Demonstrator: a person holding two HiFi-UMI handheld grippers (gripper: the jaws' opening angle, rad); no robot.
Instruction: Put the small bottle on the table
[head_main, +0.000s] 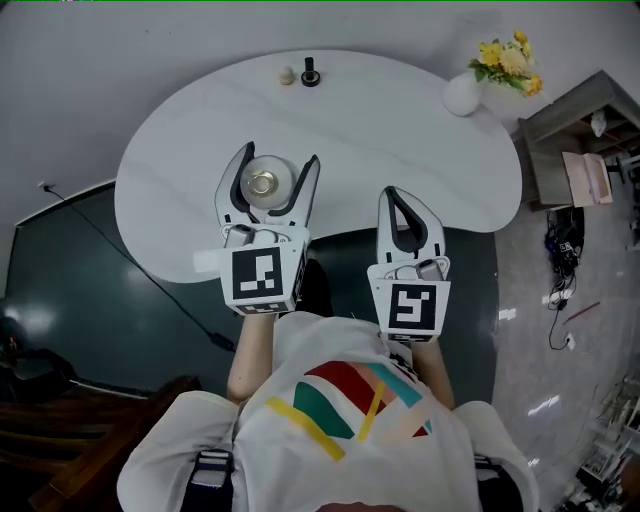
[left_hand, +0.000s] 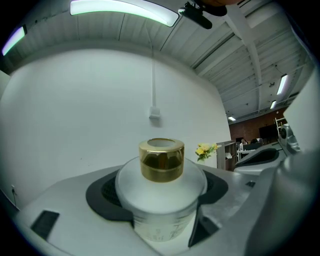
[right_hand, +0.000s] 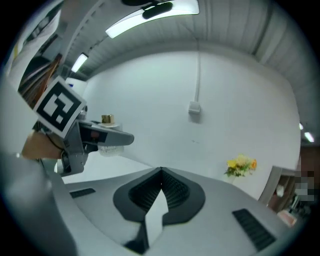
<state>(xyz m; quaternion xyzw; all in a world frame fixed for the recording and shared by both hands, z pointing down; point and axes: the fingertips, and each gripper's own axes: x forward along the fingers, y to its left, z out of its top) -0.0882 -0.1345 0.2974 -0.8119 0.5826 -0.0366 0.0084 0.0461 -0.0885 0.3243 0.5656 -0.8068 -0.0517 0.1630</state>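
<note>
Small bottle (head_main: 262, 183) (frosted white, with a gold cap) sits clamped between the jaws of the left gripper (head_main: 282, 153), gripped around its round body. It stands upright with its long axis vertical and its cap on top. In the head view it is over the near part of the white table (head_main: 430, 150), a little in from the edge. The table therefore lies straight below the bottle, and the coming move looks like a plain lowering. None of the views shows whether the base is already touching the top.

The right gripper (head_main: 390, 195) is beside the left one, near the table's edge. Its jaws are closed together with nothing between them. Only the left hand has work to do here.

By count there is one bottle, two grippers and one table. A single vase of yellow flowers (head_main: 470, 90) stands well off to the right. Two little things sit at the far edge, a pale knob (head_main: 287, 75) and a black piece (head_main: 310, 72). Both are well clear of where the bottle would land.
</note>
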